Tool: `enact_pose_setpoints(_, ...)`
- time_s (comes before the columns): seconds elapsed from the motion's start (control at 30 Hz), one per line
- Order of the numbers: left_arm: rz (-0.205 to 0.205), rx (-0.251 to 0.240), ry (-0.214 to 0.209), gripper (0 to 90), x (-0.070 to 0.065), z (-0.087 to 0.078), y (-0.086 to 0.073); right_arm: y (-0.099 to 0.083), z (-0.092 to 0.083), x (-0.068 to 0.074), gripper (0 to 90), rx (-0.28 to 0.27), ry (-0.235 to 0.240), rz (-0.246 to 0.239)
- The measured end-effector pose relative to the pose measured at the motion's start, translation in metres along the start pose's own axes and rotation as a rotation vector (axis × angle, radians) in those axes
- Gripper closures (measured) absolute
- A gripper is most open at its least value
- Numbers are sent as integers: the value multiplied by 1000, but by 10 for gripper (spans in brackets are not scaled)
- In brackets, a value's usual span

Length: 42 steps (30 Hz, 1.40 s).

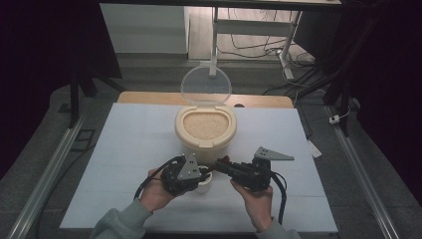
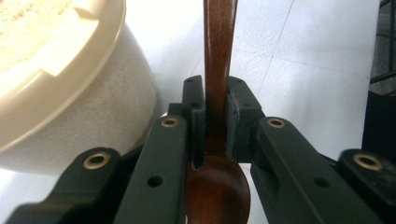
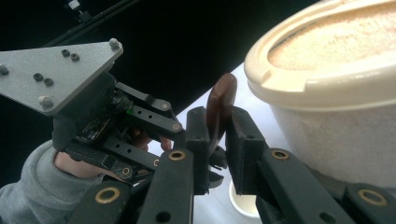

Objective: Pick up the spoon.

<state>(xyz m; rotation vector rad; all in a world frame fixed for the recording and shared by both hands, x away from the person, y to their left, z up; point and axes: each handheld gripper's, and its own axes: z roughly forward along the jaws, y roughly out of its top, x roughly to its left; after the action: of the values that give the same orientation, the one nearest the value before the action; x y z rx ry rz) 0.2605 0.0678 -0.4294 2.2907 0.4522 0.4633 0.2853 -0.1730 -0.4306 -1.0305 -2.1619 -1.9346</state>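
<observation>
We see the bench (image 1: pixel 124 149), covered in pale sheet, carrying everything. Just beyond both sets of jaws stands the cream tub (image 1: pixel 205 128), filled with fine tan grain, its clear lid (image 1: pixel 206 85) hinged upright at the far side. In the left gripper view the tub sits to the left of the jaws, near them. The left gripper (image 1: pixel 191 169) and the right gripper (image 1: pixel 224 167) meet tip to tip just in front of the tub. Between them runs the brown wooden spoon (image 2: pixel 218 74): the left jaws are clenched on its neck, with the bowl lying back between them and the handle running forward. The right jaws are closing around the handle's rounded end (image 3: pixel 219 105), though we cannot tell if they press it. A small white cup (image 1: pixel 204 185) stands under the left jaws
</observation>
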Motion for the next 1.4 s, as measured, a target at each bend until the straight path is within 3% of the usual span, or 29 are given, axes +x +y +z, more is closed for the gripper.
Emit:
enact_pose_setpoints(0.23,-6,-19,3,783,1,-4,1,1,0,-3,814,-32,43,-14)
enact_pose_setpoints(0.53,-29,-48,-14,762,2,-4,0,3,-1,0,829,-51,35,-62)
enact_pose_setpoints(0.93,-84,-101,-37,610,8,-13,-5,4,-6,-8,832,-88,13,-49)
enact_pose_setpoints(1.07,-125,-119,-27,546,11,-28,-18,7,-13,-12,833,-104,2,-55)
enact_pose_setpoints(1.4,-321,-90,42,404,30,-51,-82,15,-27,-22,833,-149,-3,-54)
